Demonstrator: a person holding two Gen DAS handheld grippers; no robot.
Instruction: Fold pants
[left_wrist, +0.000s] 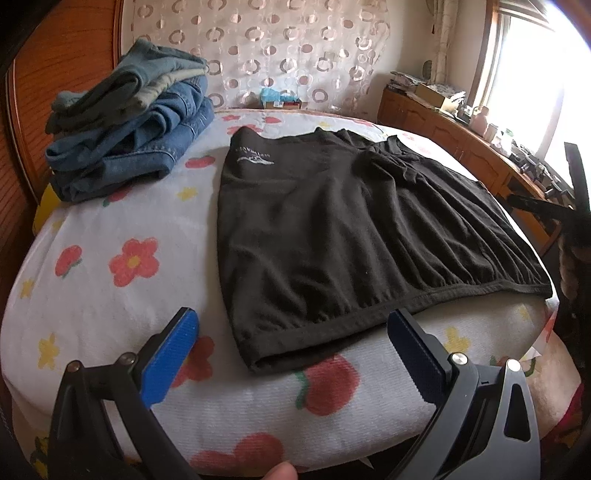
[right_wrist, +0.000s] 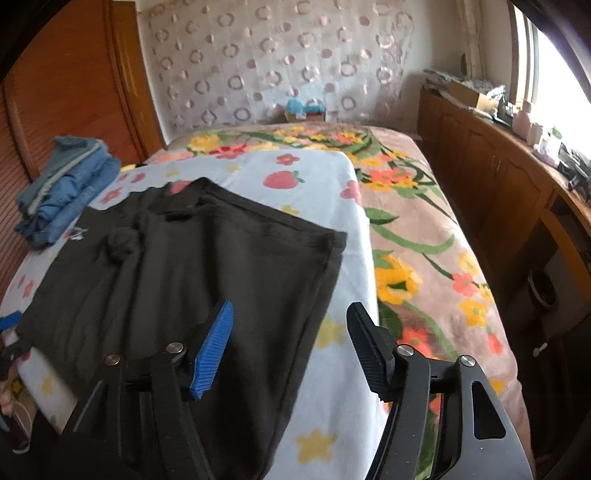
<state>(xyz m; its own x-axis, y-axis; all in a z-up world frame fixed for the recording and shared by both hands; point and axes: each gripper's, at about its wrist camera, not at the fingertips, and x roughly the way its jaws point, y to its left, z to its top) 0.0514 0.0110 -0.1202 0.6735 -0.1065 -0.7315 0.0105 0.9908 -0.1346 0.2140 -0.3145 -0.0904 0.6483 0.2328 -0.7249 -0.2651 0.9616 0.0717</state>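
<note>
Black pants (left_wrist: 332, 236) x1, jeans stack (left_wrist: 125, 136) x1

Left claw (left_wrist: 291, 354) spread wide, angled down, right claw (right_wrist: 291, 350) parted, empty

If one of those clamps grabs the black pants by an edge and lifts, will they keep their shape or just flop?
The black pants would probably flop: the cloth lies flat on the flowered sheet with soft wrinkles. They look thin, so likely light. The gathered waistband seems thicker, perhaps an easier grip for the open left gripper.
</note>
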